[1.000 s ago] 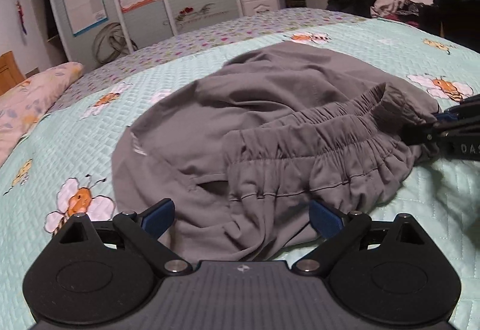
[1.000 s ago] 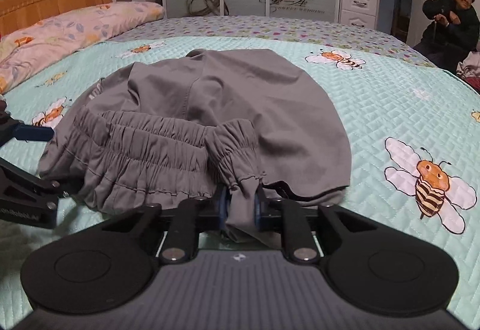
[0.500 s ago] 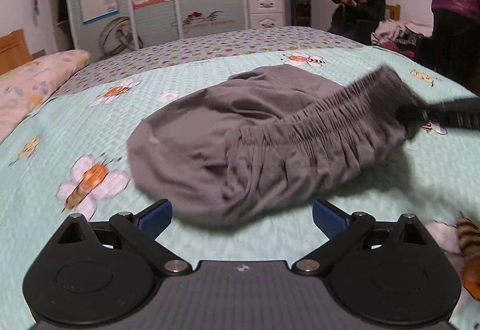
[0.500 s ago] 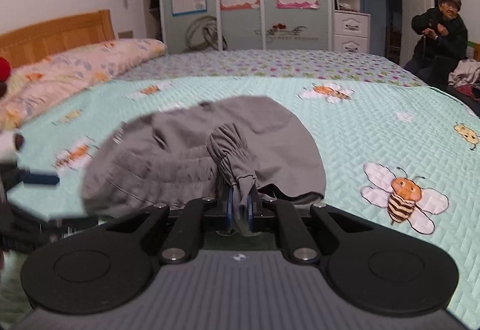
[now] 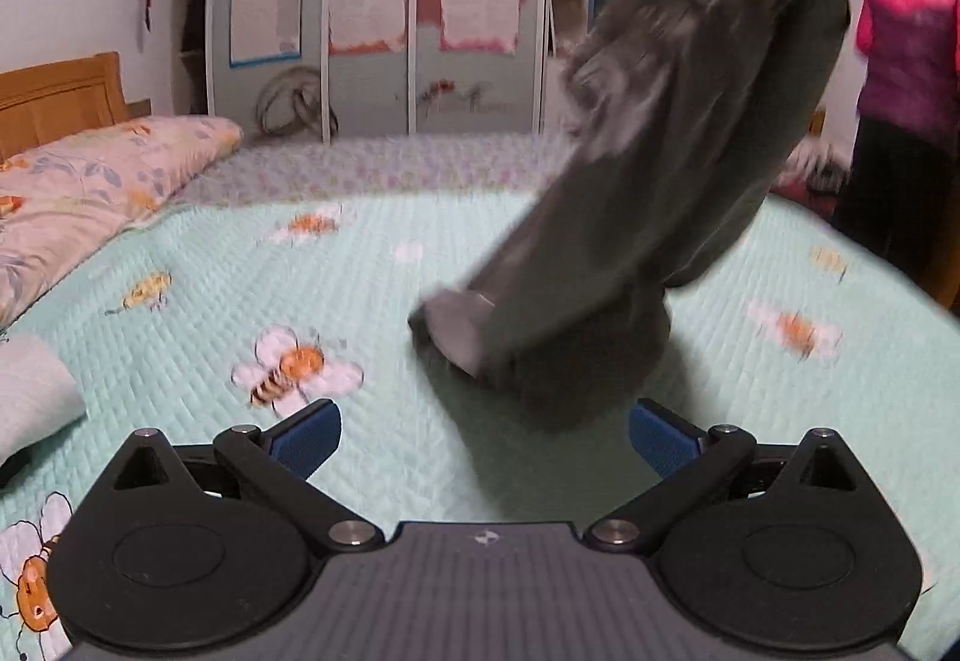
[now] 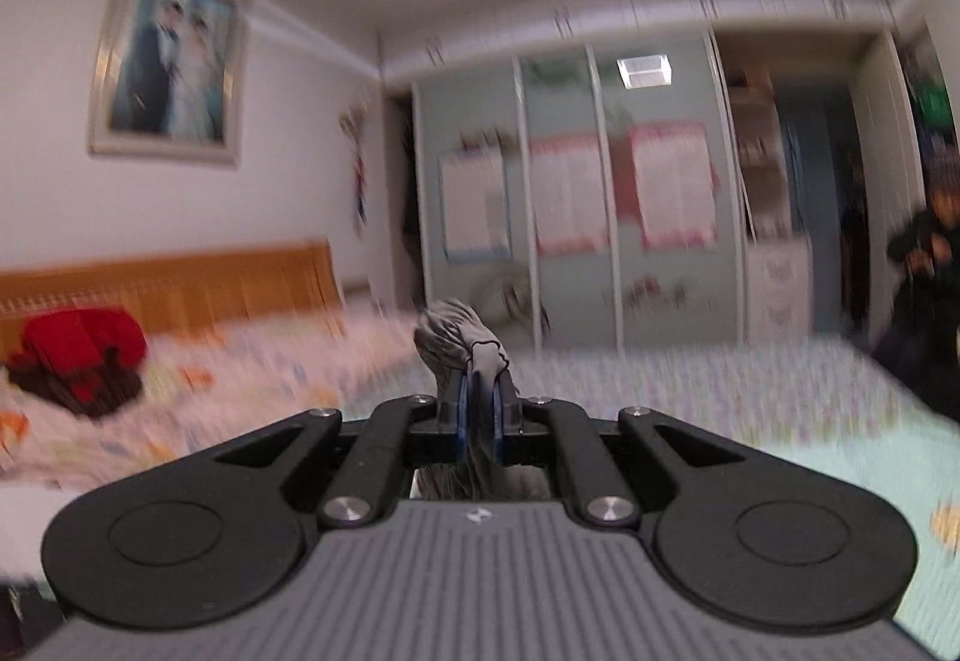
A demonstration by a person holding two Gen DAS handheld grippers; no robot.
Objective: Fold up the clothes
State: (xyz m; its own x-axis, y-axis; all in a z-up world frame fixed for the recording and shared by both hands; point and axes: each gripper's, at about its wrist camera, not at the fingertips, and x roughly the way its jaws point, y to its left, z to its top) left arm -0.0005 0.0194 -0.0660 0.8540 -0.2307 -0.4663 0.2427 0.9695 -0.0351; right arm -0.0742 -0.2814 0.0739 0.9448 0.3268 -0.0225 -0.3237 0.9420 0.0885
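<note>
Grey trousers (image 5: 660, 150) with an elastic waist hang down from the top right of the left wrist view, blurred. Their lower end trails on the mint bee-print quilt (image 5: 180, 361). My right gripper (image 6: 478, 409) is held high and level, shut on a bunched fold of the trousers (image 6: 459, 337) that sticks up between its blue pads. My left gripper (image 5: 485, 436) is open wide just above the quilt, with nothing between its fingers. The hanging cloth is a short way ahead of it and to the right.
A floral pillow (image 5: 90, 181) and wooden headboard (image 5: 54, 102) lie at the left. A folded pale cloth (image 5: 30, 397) sits at the left edge. Red and dark clothes (image 6: 78, 361) rest on the pillows. A person in pink (image 5: 900, 60) stands right; another person (image 6: 924, 289) sits by the wardrobe.
My right gripper has risen with the waistband, and the trousers have gone from a heap on the bed to hanging. My left gripper has drawn back and up, still open.
</note>
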